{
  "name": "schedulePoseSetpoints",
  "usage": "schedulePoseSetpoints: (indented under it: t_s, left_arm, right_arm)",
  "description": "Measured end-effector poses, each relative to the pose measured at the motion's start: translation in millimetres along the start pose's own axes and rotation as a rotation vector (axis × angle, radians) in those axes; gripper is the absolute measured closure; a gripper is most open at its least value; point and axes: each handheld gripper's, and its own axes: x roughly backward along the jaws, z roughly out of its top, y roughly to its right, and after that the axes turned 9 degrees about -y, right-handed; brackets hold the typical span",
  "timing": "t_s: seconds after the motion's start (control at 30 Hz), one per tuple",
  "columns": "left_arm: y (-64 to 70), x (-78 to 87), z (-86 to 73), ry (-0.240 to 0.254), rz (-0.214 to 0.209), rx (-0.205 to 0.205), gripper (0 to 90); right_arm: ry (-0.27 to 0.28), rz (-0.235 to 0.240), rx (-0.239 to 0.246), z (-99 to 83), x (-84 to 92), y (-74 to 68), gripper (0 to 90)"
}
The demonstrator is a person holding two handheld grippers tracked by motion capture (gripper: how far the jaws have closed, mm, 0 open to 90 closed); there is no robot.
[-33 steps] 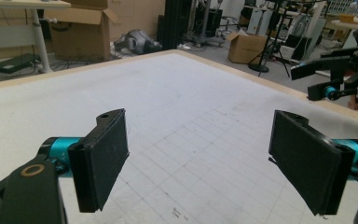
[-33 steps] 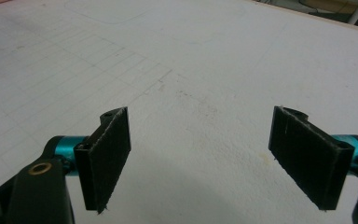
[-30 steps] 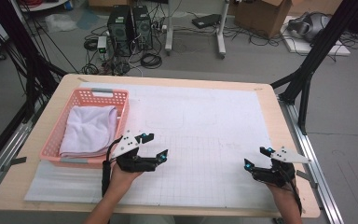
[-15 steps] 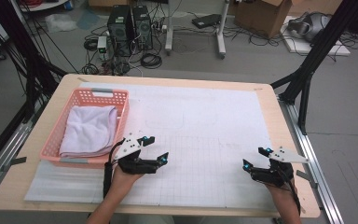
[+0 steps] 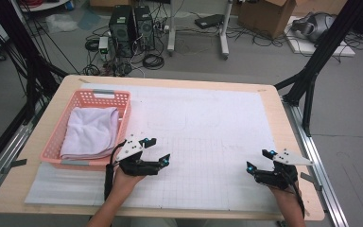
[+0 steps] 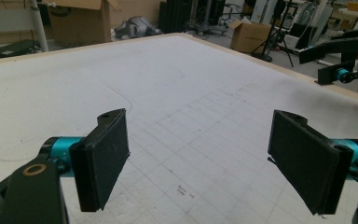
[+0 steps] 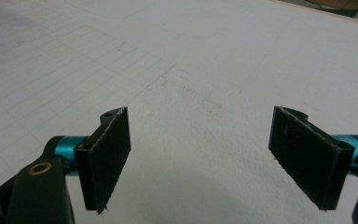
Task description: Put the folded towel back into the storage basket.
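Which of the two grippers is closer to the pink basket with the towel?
The left gripper, right beside the basket holding the folded towel; the right gripper is across the table.

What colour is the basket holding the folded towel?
The basket is salmon pink, clearest in the high view.

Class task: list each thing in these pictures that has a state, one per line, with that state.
Left tool: open, holding nothing, above the mat.
Right tool: open, holding nothing.
Towel: folded, lying in the basket.
Basket: upright, at the table's left.
White mat: flat on the table.
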Motion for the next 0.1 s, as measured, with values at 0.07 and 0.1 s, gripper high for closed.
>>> schedulePoseSetpoints:
  t_s: [0.07,0.1]
  left_arm:
    - [0.0,0.0,-0.3,0.001,0.003,0.001,20.5]
    - [0.0,0.0,-0.3,0.001,0.003,0.001,20.5]
  right_arm:
    - [0.003,-0.001,0.0,-0.1,-0.2,0.7,19.8]
    - [0.003,-0.001,0.0,-0.1,-0.2,0.7,19.8]
